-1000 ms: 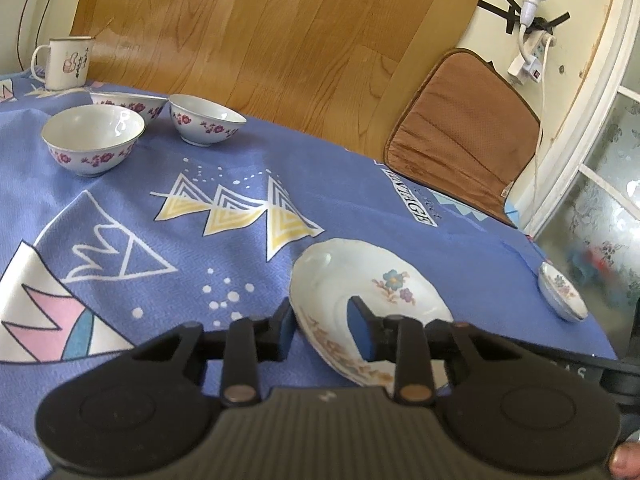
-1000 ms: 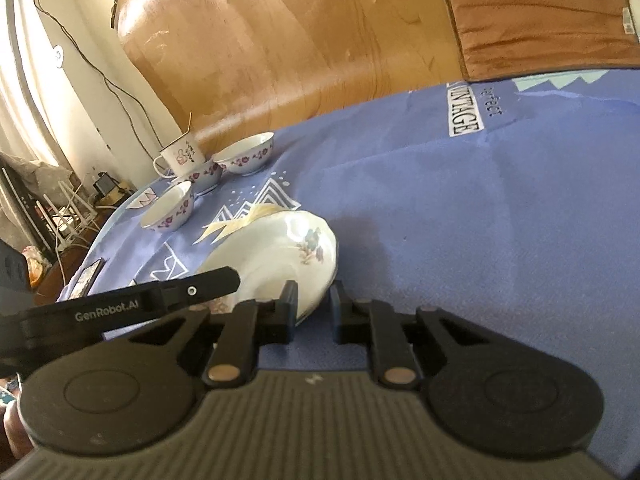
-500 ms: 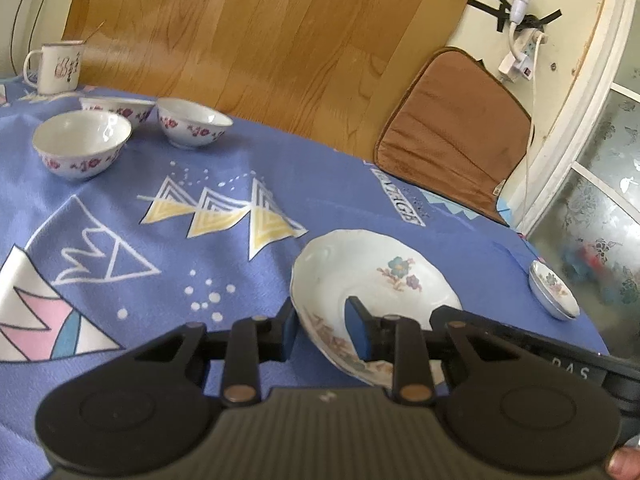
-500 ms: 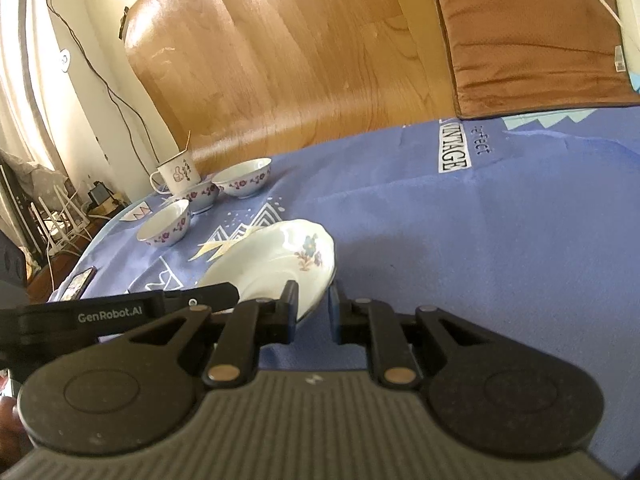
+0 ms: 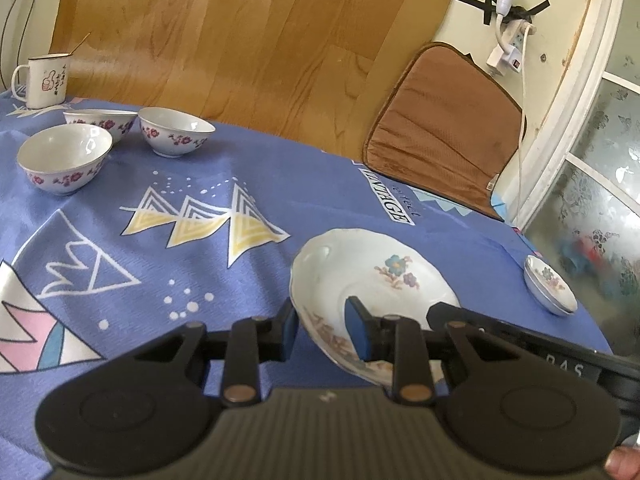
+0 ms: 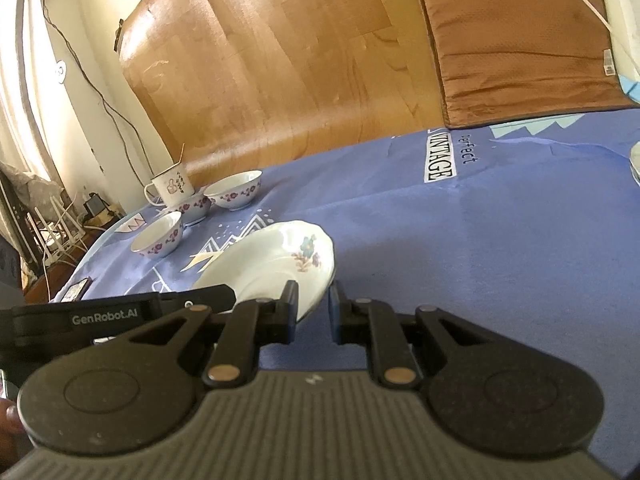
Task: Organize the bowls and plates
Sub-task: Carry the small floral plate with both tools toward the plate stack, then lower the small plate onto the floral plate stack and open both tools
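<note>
In the left wrist view, the plate (image 5: 360, 280) is pinched at its near rim by the left gripper (image 5: 320, 330), tilted above the blue tablecloth (image 5: 240, 168); 3 bowls (image 5: 64, 160) sit unstacked at 10 o'clock and a small dish (image 5: 550, 285) at 3 o'clock. In the right wrist view, the same plate (image 6: 276, 272) is clamped at its edge by the right gripper (image 6: 312, 306). Little appears organized yet; stacking is judged to remain.

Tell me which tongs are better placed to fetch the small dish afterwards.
Probably the right tongs: the small dish lies on their side, beyond them from the left tongs. Both grip the plate.
</note>
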